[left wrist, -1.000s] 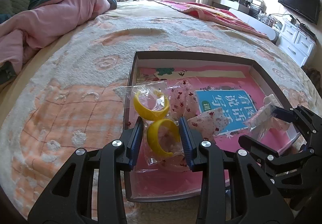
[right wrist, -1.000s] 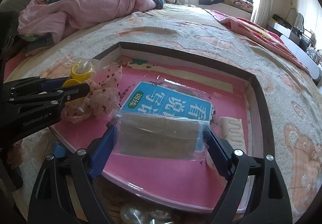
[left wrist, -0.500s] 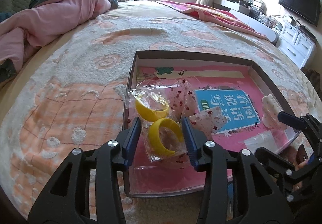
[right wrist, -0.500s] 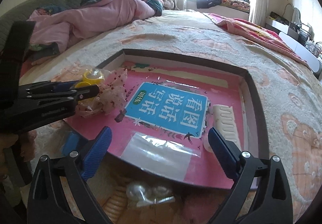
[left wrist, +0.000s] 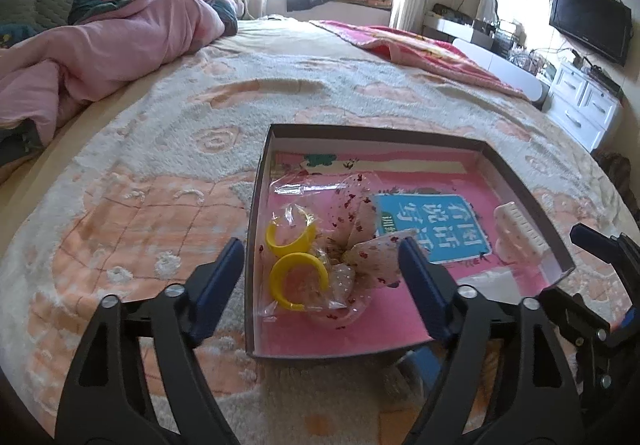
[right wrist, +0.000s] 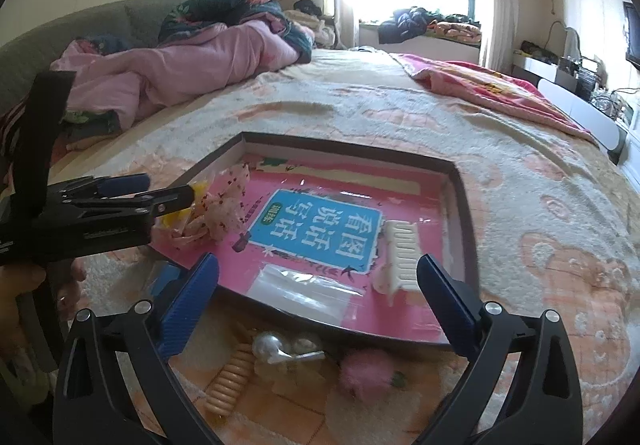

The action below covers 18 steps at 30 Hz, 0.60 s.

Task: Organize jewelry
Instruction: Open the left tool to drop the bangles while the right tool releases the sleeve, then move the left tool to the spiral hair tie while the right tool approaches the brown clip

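Note:
A shallow box [left wrist: 256,245] with a pink floor lies on the bed; it also shows in the right wrist view [right wrist: 460,201]. In its left part lies a clear bag with two yellow rings [left wrist: 298,269] beside a speckled pink pouch [left wrist: 366,229]. My left gripper [left wrist: 320,285] is open and empty, just short of the box's near edge. A small clear bag [right wrist: 304,291] and a white comb clip [right wrist: 400,257] lie at the box's near right. My right gripper [right wrist: 318,309] is open and empty above the near edge.
On the bedspread in front of the box lie a coiled peach hair tie [right wrist: 230,381], pearl earrings [right wrist: 280,349] and a pink fluffy pompom [right wrist: 368,373]. A pink quilt [left wrist: 100,53] lies at the far left. A blue label [right wrist: 316,229] covers the box's floor.
The left gripper let go of the bag of yellow rings in the box, opened wide and drew back. The right gripper released the small clear bag into the box and drew back.

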Each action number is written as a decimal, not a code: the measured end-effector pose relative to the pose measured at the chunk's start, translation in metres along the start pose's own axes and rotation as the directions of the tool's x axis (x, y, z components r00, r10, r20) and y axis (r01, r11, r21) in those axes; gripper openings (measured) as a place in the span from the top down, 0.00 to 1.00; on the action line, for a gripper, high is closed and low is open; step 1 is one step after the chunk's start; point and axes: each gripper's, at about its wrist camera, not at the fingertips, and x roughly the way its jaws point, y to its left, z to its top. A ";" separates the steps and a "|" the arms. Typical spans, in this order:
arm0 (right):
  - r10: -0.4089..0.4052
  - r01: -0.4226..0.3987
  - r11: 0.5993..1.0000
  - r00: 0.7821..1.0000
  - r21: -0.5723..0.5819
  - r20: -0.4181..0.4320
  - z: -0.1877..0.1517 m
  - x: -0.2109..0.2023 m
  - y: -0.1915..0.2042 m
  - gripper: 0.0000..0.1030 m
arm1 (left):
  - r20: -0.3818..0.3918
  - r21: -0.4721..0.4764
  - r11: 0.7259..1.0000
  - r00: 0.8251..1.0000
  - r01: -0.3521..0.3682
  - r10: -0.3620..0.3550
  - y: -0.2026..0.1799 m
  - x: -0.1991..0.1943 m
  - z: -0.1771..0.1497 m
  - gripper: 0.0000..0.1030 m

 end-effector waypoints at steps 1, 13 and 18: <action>-0.003 0.003 1.000 1.000 0.006 0.006 -0.001 -0.003 -0.002 0.06 | 0.008 -0.003 1.000 1.000 -0.003 0.003 0.000 -0.004 0.000 0.23; -0.042 0.039 0.998 0.997 0.047 0.067 -0.005 -0.038 -0.015 0.06 | 0.105 -0.038 0.999 0.994 -0.011 0.015 -0.002 -0.051 -0.005 0.11; -0.048 0.043 0.998 0.994 0.050 0.100 -0.007 -0.055 -0.015 0.06 | 0.147 -0.047 0.999 0.989 -0.019 0.026 -0.003 -0.071 -0.010 0.11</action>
